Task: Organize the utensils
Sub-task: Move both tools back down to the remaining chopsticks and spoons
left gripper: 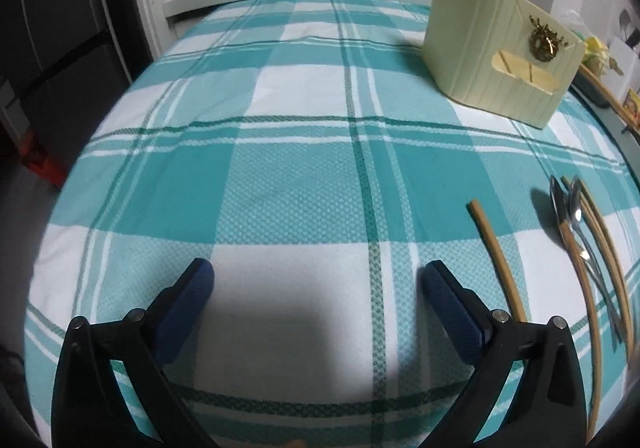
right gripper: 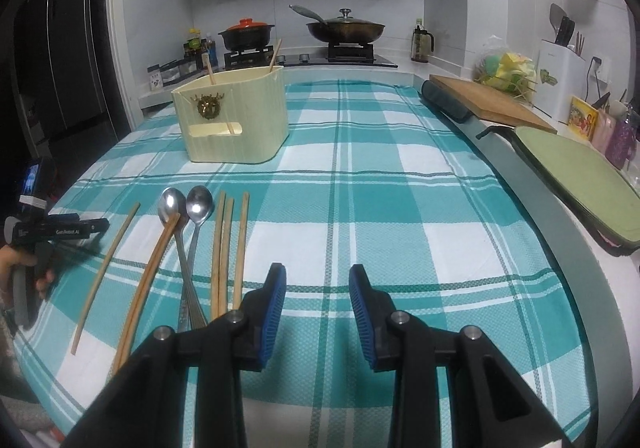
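Both grippers hang over the checked cloth (right gripper: 400, 176) with nothing between their fingers — the left gripper (left gripper: 316, 288) spread wide, the right gripper (right gripper: 317, 300) at a middling gap. The loose utensils lie in a rough row on the cloth, just to the left of the right gripper: two spoons (right gripper: 188, 208) side by side with their handles converging, a chopstick (right gripper: 148, 280) lying against one spoon's bowl, three more chopsticks (right gripper: 228, 244) close together, and one stray chopstick (right gripper: 106, 268) apart on the far left. The cream holder (right gripper: 236, 120) stands well beyond them, two sticks already poking out of it. The likely trouble is crowding — closing on one piece may catch its neighbour or drag the soft cloth. A thin stick gripped off-centre could also pivot, miss the holder's opening, or nudge the light holder over.
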`<move>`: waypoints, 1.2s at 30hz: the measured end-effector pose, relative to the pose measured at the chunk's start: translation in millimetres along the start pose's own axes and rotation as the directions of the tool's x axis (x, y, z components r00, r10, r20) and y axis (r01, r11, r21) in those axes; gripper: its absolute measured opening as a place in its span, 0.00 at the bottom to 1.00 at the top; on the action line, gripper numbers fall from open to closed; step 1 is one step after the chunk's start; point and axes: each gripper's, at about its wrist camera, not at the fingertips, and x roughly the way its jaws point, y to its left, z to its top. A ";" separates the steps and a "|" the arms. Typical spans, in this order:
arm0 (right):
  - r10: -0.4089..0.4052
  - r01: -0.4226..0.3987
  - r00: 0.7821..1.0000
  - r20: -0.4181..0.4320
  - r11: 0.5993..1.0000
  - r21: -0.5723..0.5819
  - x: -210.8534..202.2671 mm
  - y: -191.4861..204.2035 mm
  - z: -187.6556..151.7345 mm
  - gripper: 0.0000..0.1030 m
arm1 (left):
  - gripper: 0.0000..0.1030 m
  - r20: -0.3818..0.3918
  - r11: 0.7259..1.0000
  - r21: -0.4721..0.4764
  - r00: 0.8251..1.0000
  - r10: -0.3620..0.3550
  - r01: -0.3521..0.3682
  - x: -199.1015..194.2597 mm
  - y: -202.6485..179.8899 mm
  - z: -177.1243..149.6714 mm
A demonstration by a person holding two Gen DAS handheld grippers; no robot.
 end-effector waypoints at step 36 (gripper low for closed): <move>-0.007 0.004 0.999 0.047 0.997 0.074 -21.4 -8.3 -3.0 0.36 | 1.00 0.002 1.000 0.000 1.000 -0.002 0.002 1.5 1.3 1.3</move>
